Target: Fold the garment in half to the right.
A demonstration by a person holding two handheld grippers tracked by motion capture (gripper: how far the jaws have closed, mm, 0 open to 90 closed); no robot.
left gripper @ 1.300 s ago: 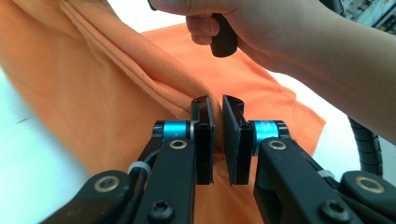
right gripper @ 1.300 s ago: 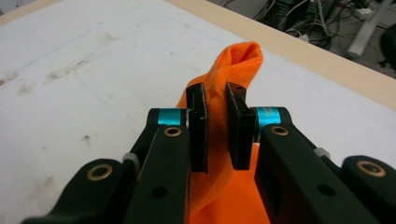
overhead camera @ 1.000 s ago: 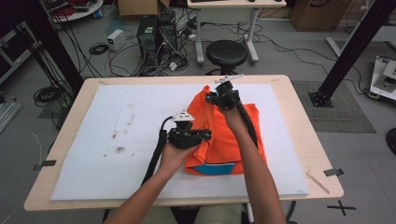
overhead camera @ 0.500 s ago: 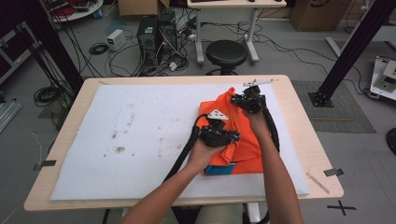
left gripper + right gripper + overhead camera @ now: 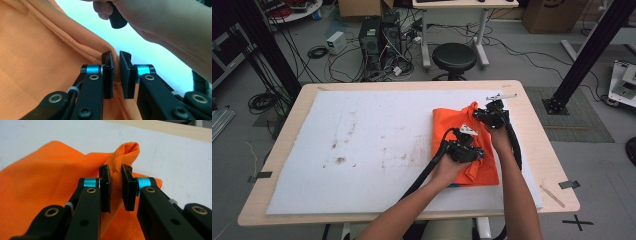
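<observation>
An orange garment (image 5: 451,126) lies folded on the right part of the white mat (image 5: 362,145). My left gripper (image 5: 476,153) is at the garment's near right side, shut on a fold of its edge (image 5: 82,47), which is pinched between the pads. My right gripper (image 5: 483,116) is at the garment's far right corner, shut on a bunched, raised fold of the orange cloth (image 5: 126,151). In the left gripper view the person's other hand (image 5: 162,25) is just beyond the jaws.
The mat covers most of a wooden table (image 5: 544,150), with bare mat to the left of the garment. A small wooden stick (image 5: 553,196) and a piece of tape (image 5: 571,184) lie near the table's right front corner. A stool (image 5: 454,57) stands behind the table.
Both grippers have moved to the right across the mat, taking the orange garment with them. It now lies nearer the mat's right edge.
</observation>
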